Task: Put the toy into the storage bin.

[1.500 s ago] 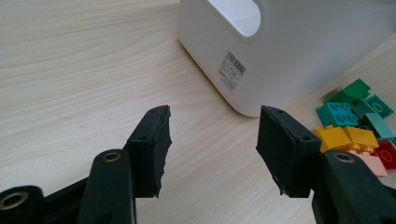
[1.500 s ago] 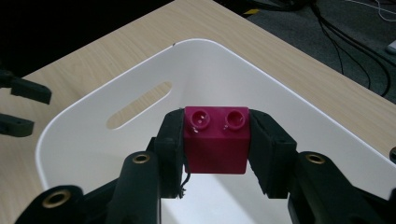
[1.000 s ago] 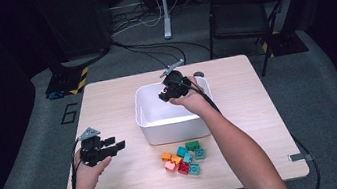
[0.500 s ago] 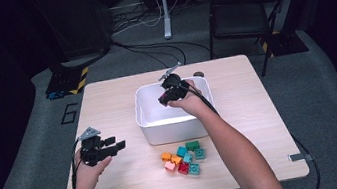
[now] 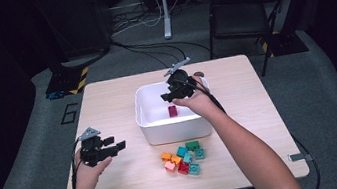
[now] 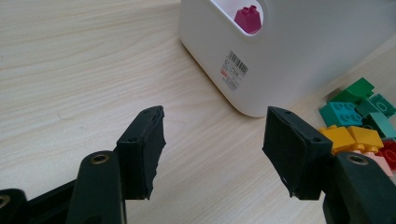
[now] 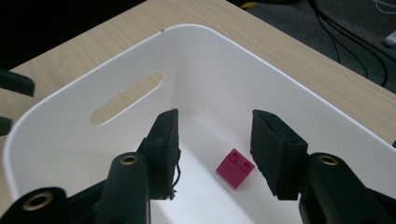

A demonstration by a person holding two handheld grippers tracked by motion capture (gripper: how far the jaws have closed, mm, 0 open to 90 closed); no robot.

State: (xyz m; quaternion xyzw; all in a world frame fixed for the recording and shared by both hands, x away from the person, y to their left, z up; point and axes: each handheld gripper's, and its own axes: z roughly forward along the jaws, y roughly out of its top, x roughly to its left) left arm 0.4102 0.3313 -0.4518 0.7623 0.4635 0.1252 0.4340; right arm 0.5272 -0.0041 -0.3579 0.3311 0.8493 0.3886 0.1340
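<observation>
Right gripper [image 5: 172,95] above the white bin [image 5: 149,130], jaws spread with nothing between them, having just been opening; magenta brick [image 7: 236,168] lying loose on the bin floor below, clear of both pads (a second ago that gripper sat lower inside the bin, jaws much closer together). Reads as a drop just completed: one brick delivered, hand lifting away.

Left gripper [image 5: 105,150] over bare table [image 5: 106,96] left of the bin, jaws likewise having just been opening, parted and holding nothing; hand itself in the same spot as a second ago. Looks like readiness for a pick rather than a grip.

Remaining bricks [image 5: 183,156] clustered on the table just in front of the bin, orange, teal, green, red and pink among them, none touched by either gripper. Pile seen too in the left gripper view [image 6: 362,119], off to the right beyond the jaw.

Judged from this: sorting barely begun, one brick in, the cluster yet to go, next move likely a reach toward that pile
</observation>
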